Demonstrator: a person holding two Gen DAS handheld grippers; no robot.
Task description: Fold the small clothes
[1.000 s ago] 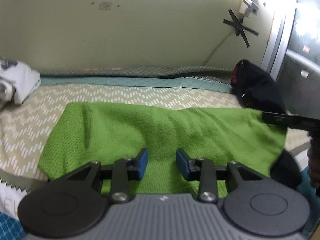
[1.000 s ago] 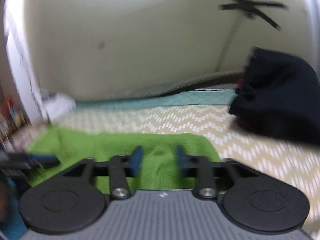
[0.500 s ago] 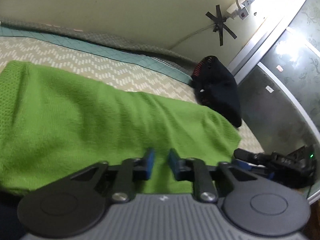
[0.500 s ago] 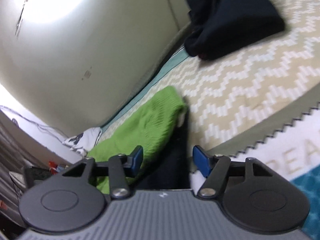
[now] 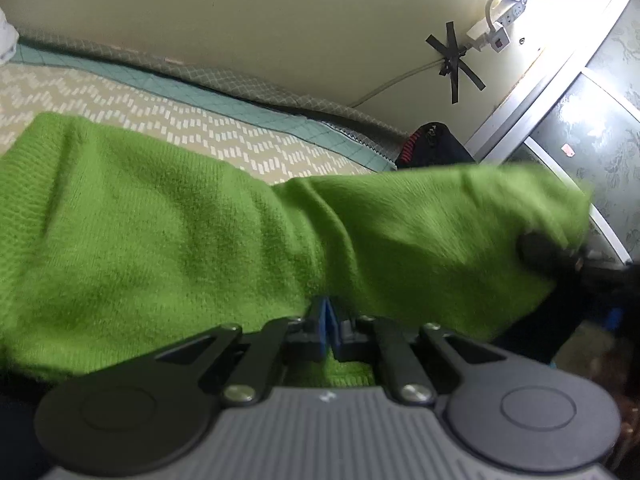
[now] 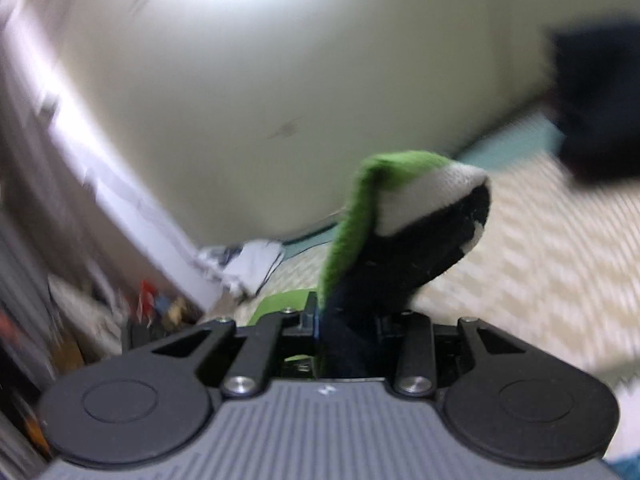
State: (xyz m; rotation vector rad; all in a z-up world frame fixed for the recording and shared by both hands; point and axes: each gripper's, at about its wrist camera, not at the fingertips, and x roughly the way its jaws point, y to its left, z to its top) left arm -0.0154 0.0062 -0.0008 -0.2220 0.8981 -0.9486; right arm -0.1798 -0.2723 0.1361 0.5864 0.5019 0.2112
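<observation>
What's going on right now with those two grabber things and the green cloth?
Left tongs shut on green cloth, near edge. Right tongs shut on its corner, lifted off the bed. Nothing in the way.

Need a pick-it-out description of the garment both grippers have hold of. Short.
On the bed's zigzag-patterned bedspread, find the bright green knit garment spread across the near side. The left gripper pinches its near edge; the right gripper lifts its black-and-white trimmed end. Only green item; the dark bundle and white pile lie apart, untouched.
</observation>
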